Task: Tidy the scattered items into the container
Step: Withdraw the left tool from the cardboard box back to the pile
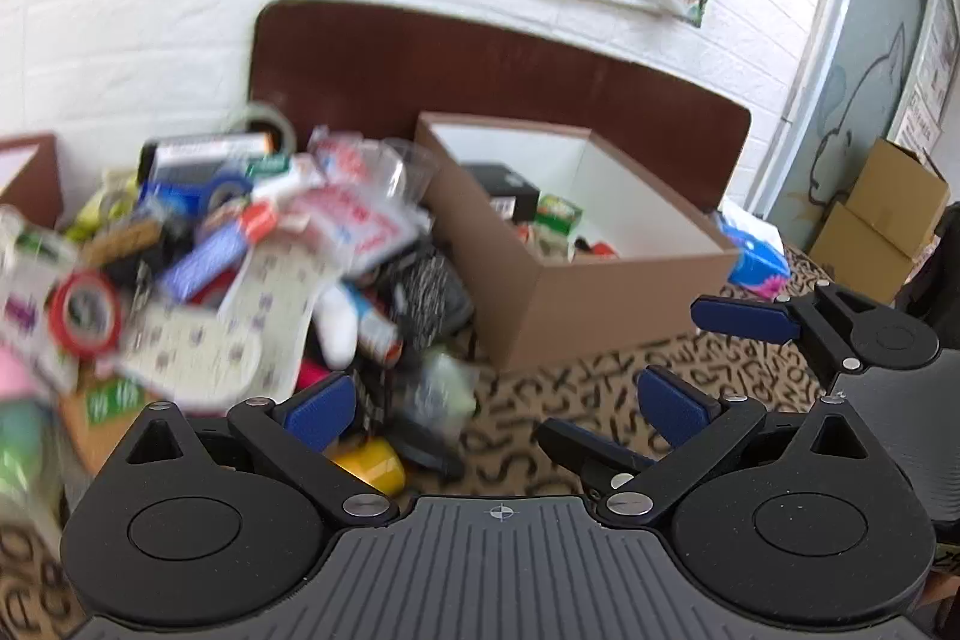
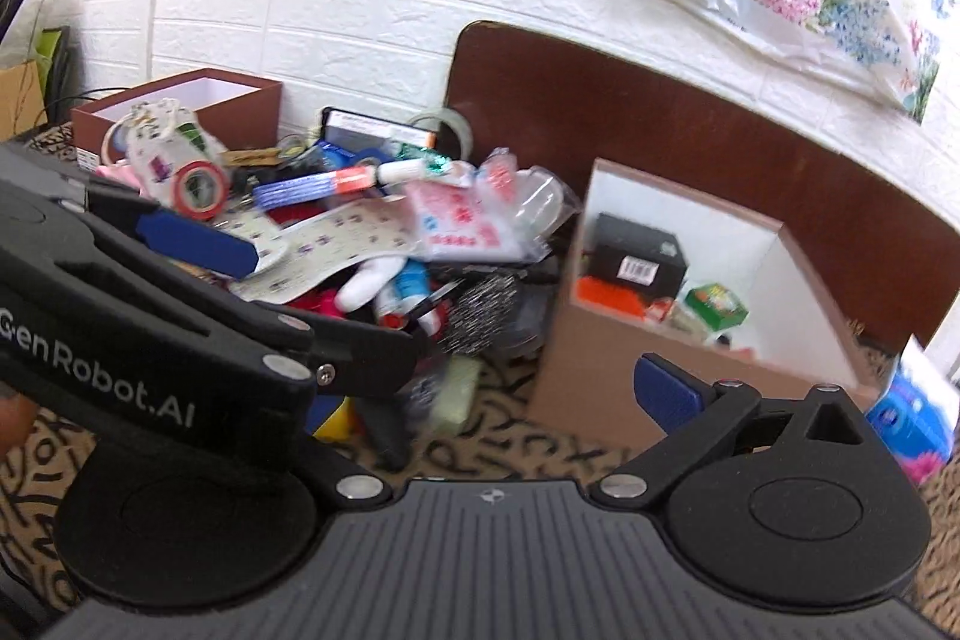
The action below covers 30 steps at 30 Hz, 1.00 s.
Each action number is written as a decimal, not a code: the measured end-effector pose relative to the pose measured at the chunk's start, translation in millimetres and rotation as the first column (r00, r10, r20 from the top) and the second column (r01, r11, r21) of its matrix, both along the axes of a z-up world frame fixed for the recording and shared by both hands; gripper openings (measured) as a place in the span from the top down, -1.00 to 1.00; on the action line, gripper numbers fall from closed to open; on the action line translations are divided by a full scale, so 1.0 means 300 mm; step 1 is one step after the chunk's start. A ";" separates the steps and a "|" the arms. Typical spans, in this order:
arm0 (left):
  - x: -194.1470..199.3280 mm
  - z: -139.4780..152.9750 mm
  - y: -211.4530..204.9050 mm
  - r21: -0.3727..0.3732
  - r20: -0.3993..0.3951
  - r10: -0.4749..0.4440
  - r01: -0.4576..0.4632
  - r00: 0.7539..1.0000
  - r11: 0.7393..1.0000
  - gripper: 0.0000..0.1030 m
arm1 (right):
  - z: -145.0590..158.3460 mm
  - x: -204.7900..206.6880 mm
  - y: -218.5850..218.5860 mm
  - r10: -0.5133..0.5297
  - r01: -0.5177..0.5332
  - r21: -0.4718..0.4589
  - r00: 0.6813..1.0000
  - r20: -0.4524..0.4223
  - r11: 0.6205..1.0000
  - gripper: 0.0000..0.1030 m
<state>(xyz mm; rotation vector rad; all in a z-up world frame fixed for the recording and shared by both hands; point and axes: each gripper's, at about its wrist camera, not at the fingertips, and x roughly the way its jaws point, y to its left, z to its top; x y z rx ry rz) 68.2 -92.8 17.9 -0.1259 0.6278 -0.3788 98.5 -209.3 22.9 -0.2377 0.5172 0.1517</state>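
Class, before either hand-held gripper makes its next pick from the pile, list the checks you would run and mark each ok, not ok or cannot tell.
1. Left hand-held gripper open and holding nothing: ok.
2. Right hand-held gripper open: ok; holding nothing: cannot tell, the left one blocks its left finger.
3. Brown box open-topped with room left: ok.
4. Pile within view of both cameras: ok.
5. Single item such as the red tape roll lying free of its neighbours: cannot tell, blurred.

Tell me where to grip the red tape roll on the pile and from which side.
Grip the red tape roll across its rim, one finger in the open core, coming from above and the front. It leans on top of the pile with its hole facing the camera, leaving the ring exposed.
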 end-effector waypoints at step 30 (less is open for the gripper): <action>-0.105 -0.330 0.362 0.005 -0.100 0.134 -0.134 0.986 0.991 -1.00 | -0.336 -0.012 0.251 0.083 -0.075 0.056 0.984 -0.157 0.996 -0.98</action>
